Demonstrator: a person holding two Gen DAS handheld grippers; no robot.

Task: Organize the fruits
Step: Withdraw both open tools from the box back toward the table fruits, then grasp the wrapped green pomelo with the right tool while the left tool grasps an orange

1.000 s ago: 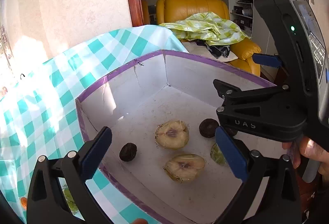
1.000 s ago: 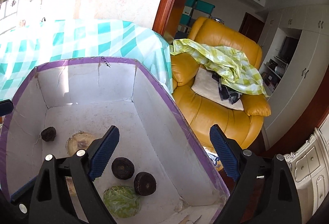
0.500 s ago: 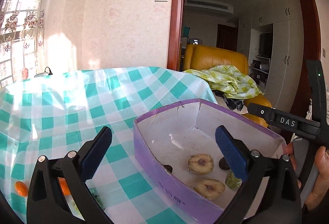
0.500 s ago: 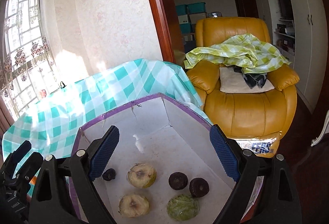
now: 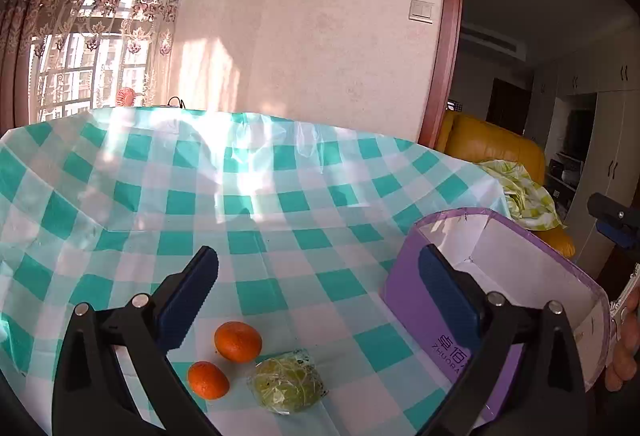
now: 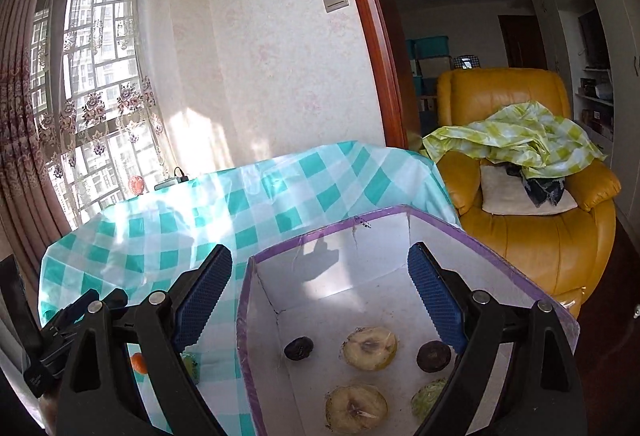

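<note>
My left gripper point(image 5: 318, 288) hangs open and empty over the checked tablecloth point(image 5: 248, 212). Just below it lie two small oranges point(image 5: 238, 341) point(image 5: 208, 380) and a green wrapped fruit point(image 5: 289, 387). The purple-edged box point(image 5: 436, 332) stands to its right. My right gripper point(image 6: 320, 294) is open and empty above that box point(image 6: 320, 236). Inside lie two cut pale halves point(image 6: 370, 348) point(image 6: 356, 409), two dark round fruits point(image 6: 299, 348) point(image 6: 433, 356) and a green wrapped fruit point(image 6: 430, 400). An orange point(image 6: 138, 362) shows left of the box, by the left gripper's body point(image 6: 72, 320).
A yellow armchair point(image 6: 532, 244) with a green checked cloth point(image 6: 516, 140) stands past the table's right end. A wall, a window with lace curtain point(image 5: 92, 36) and a red door frame lie behind. A small black device point(image 6: 172, 182) sits at the table's far edge.
My left gripper swung left out of the box to above the oranges and green fruit on the cloth. My right gripper rose and tilted up, still over the box.
</note>
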